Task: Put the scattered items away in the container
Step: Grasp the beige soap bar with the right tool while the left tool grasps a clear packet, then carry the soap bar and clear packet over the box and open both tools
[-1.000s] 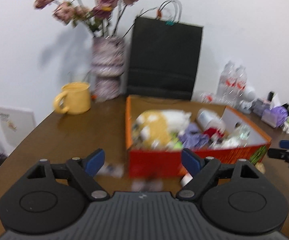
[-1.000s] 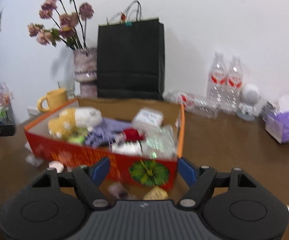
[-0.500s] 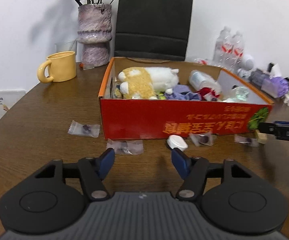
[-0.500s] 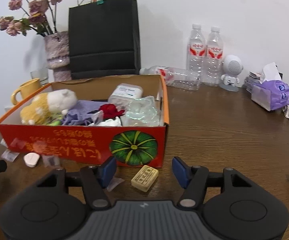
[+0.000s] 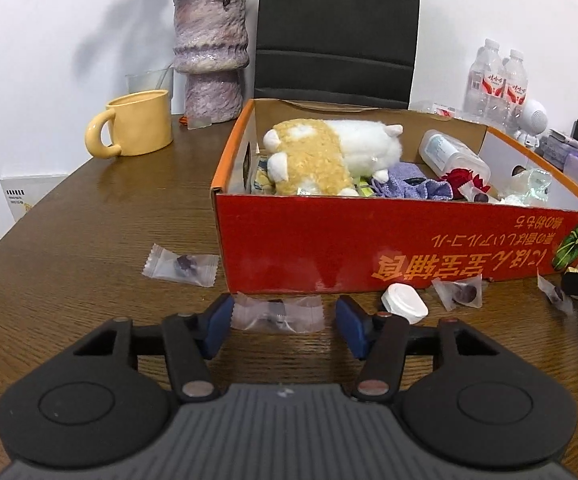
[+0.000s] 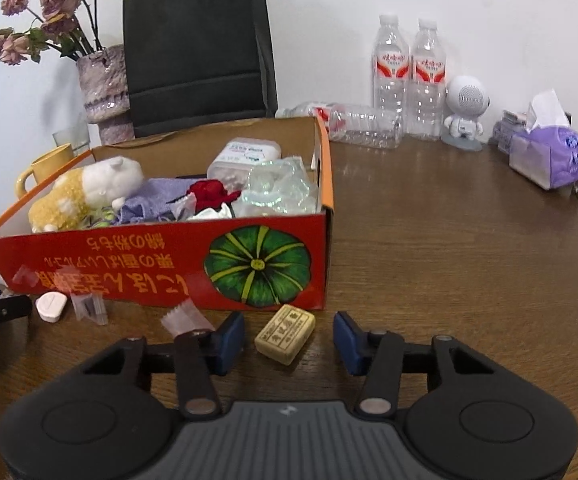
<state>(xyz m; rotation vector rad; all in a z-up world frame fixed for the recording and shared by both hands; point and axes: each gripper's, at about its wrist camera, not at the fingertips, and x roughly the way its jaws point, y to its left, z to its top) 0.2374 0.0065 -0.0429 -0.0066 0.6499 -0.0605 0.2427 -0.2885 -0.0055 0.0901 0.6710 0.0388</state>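
Both pairs of fingers brought down and in toward the near side of the orange box, closer to the counter than a second ago, and both narrowed by about a third since then. Left gripper now straddling a clear candy wrapper lying flat just in front of the box wall, the blue pads close on either side but not yet pressing, nothing held. Right gripper likewise half closed around a small tan block resting near the box's pumpkin-printed corner, a gap left on the right side, nothing gripped. Judged as two pickups set up at once, each needing only a last squeeze before a lift over the wall. Inside the box already: a plush toy, purple cloth, a white canister, crumpled clear plastic. Loose on the counter to be gathered: another wrapped candy to the left, a white cap, and two more wrappers toward the right. Far side crowded with a yellow mug, a vase, a black bag, water bottles and a tissue pack, none in the path. Main hindrances, likely: thin wrapper lying flat and slippery, and the box wall standing right behind both targets.
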